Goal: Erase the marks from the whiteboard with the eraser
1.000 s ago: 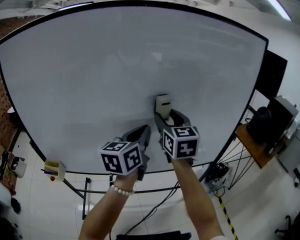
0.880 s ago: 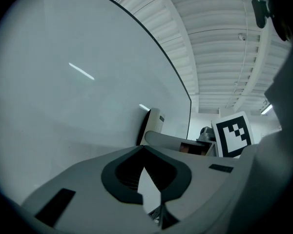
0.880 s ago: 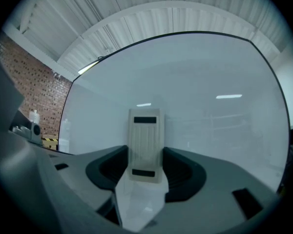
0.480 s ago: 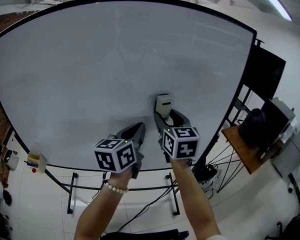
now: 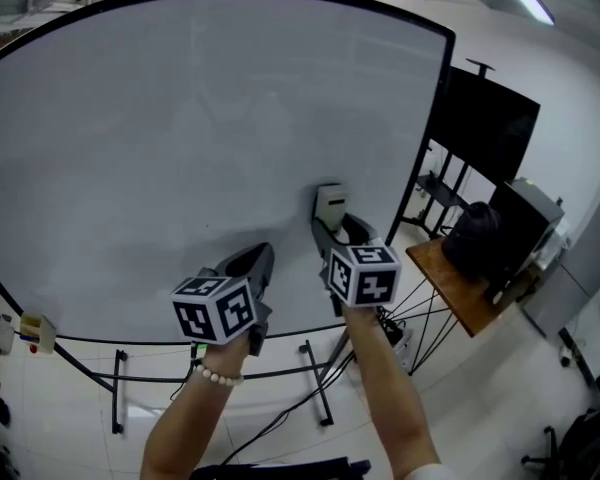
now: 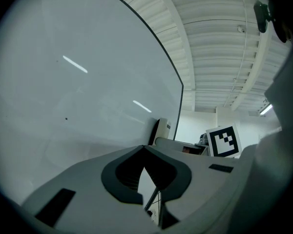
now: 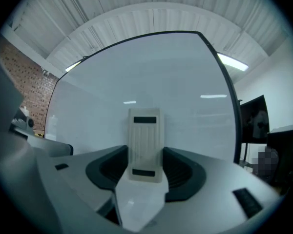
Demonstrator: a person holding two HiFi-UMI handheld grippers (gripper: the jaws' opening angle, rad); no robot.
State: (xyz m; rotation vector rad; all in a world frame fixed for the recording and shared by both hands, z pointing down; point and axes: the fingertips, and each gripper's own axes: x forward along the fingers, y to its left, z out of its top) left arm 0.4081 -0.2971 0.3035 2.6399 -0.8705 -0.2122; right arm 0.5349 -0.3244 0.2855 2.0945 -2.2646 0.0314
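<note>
The big whiteboard [image 5: 180, 118] fills the head view and looks almost clean; in the left gripper view I make out one tiny dark speck [image 6: 66, 119] on it. My right gripper [image 5: 332, 230] is shut on the cream eraser [image 5: 329, 208], which stands upright with its face against the board's lower right part. In the right gripper view the eraser [image 7: 145, 145] sits between the jaws of the gripper [image 7: 145, 167]. My left gripper [image 5: 255, 263] hangs just left of it, near the board's lower edge, shut with nothing in it [image 6: 144, 147].
To the right of the board stand a black screen on a stand [image 5: 485, 128] and a wooden table [image 5: 460, 293] bearing a dark bag [image 5: 475, 243]. The board's stand legs and cables [image 5: 315, 388] lie below on the tiled floor. A small box [image 5: 35, 333] hangs at the lower left.
Both grippers and the eraser have moved right along the board, so its right edge is now much closer. The left gripper has sunk a little to the left.
</note>
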